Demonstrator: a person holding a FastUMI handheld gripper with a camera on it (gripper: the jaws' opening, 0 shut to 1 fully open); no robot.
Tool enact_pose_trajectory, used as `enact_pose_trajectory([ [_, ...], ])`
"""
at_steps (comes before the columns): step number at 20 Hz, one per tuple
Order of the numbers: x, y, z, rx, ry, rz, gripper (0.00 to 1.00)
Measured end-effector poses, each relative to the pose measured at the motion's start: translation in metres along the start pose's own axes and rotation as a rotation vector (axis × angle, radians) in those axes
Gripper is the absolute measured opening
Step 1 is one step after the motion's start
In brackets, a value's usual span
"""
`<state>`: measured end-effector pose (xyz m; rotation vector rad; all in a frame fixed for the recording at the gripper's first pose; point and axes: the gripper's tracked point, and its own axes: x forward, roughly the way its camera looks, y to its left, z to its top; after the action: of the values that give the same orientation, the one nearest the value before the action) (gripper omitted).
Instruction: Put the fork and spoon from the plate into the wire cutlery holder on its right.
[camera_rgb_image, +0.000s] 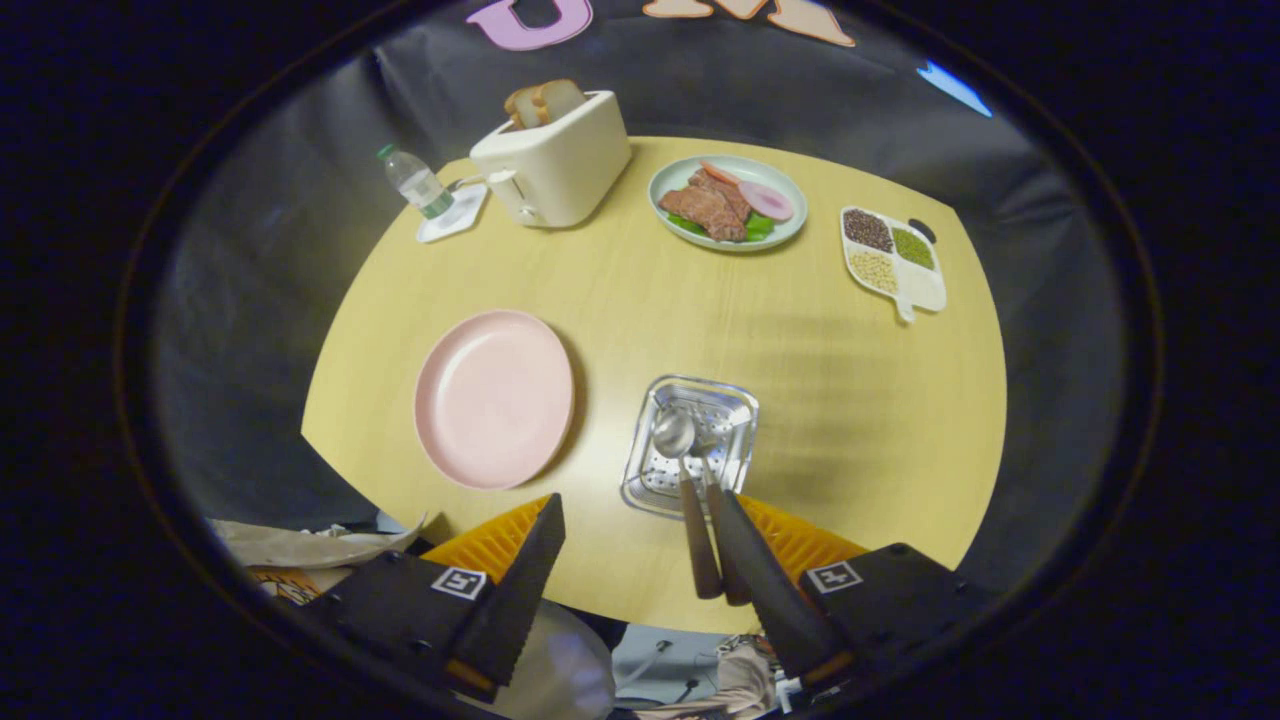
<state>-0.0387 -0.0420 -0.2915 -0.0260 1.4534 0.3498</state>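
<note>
This was a staged booth made up as a dining spot rather than a real home kitchen. A round wooden desk (860, 420) stood against a black cloth wall (280, 230), laid with a toaster (555, 160) holding bread, a plate of mock meat and vegetables (727, 201), a divided dish of beans (892, 260), a water bottle (415, 182) and an empty pink plate (494, 397).

The plate (494, 398) is sitting on the table (850, 400), the wire cutlery holder (690, 445) just to its right. The spoon (676, 440) and fork (712, 480) are standing in the holder, handles leaning beside one finger of the wide-spread gripper (640, 570). Beyond, a toaster (552, 160) is standing left of a food dish (728, 202).
</note>
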Motion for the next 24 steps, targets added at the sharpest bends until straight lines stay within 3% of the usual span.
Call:
enact_pose_trajectory([
  [3, -0.009, 0.022, 0.01, 0.038, -0.117, 0.041, 1.0],
  [7, -0.028, 0.036, 0.025, 0.023, -0.34, 0.017, 1.0],
  [21, -0.088, 0.089, 0.038, -0.029, -0.917, -0.237, 1.0],
  [24, -0.098, 0.097, 0.046, -0.011, -0.99, -0.245, 1.0],
])
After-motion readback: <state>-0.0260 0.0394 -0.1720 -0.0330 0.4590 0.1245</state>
